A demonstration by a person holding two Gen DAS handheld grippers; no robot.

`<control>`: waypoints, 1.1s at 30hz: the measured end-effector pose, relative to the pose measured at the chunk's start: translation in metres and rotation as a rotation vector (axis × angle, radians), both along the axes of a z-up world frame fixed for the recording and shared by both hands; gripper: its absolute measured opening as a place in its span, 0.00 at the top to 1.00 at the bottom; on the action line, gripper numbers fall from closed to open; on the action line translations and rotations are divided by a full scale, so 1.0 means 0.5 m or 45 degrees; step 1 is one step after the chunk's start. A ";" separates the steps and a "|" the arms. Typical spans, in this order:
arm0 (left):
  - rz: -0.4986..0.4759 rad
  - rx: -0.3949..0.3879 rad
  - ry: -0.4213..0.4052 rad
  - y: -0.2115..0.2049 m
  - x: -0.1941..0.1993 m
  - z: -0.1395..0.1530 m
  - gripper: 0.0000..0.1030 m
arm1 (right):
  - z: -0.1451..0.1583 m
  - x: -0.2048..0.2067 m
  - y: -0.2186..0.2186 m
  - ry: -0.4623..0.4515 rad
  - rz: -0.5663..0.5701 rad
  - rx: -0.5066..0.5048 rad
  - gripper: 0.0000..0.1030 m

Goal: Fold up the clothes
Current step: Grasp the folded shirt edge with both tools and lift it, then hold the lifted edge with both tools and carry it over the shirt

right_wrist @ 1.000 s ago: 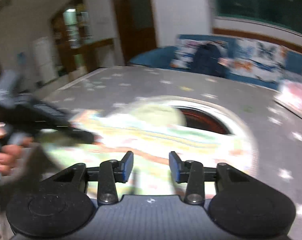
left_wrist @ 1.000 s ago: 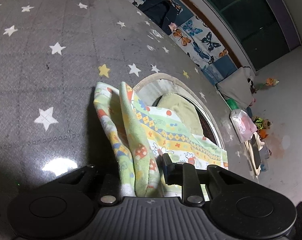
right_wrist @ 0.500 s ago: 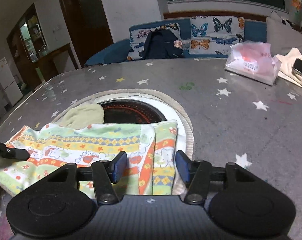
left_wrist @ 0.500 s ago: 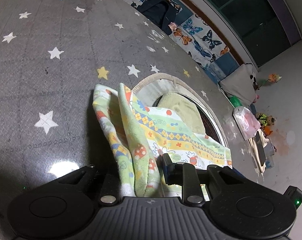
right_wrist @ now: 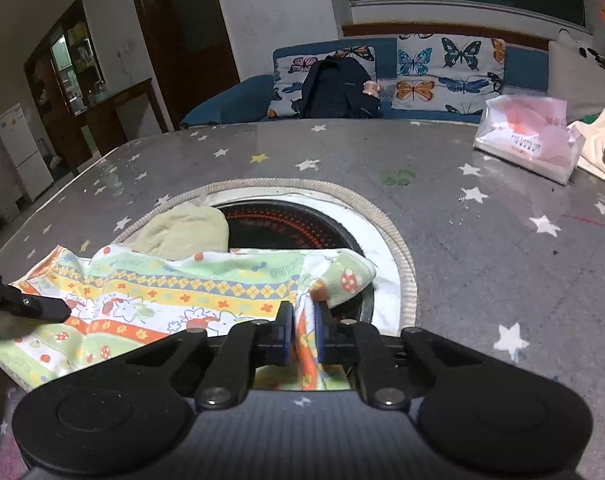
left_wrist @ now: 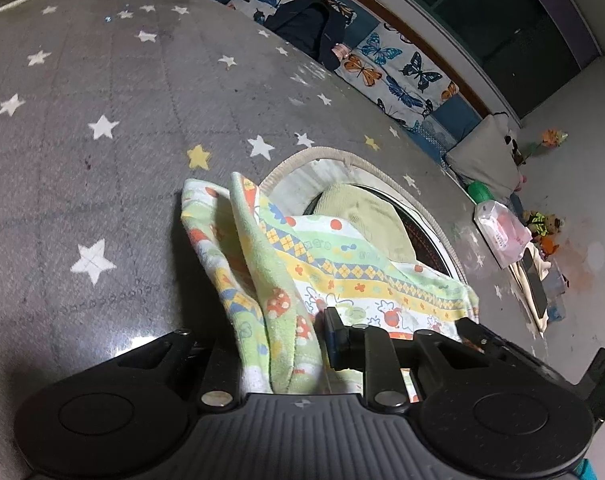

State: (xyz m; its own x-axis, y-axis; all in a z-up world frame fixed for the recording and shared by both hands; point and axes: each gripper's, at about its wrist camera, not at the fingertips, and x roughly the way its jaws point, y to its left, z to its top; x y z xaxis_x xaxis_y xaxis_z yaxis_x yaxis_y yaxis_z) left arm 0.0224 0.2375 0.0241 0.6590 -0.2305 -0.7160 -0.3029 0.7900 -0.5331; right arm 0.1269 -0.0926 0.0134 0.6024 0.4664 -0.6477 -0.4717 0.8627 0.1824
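Pinching the patterned cloth (right_wrist: 174, 300) at opposite ends, both the right gripper (right_wrist: 302, 334) and left gripper (left_wrist: 280, 336) have fingers clamped, over the star-print desk (right_wrist: 482, 248).

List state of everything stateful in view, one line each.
left tongs: shut on patterned cloth
right tongs: shut on patterned cloth
patterned cloth: partly folded, pinched at both ends, lying over the burner rim
green cloth: bunched, lying at burner edge
round burner: red pattern shows, lit or not unclear
tissue pack: lying flat on table
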 end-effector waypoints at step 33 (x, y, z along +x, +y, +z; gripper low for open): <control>-0.380 0.308 -0.159 -0.302 0.062 0.159 0.85 | 0.182 -0.130 -0.198 -0.299 -0.168 -0.135 0.92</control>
State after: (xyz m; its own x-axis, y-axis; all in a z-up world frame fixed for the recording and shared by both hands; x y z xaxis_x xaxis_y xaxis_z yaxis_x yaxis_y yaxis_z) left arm 0.0533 0.0864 0.1035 0.6738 -0.2593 -0.6919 0.0142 0.9408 -0.3388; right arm 0.0619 -0.1918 0.1043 0.7926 0.3112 -0.5244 -0.3727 0.9279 -0.0126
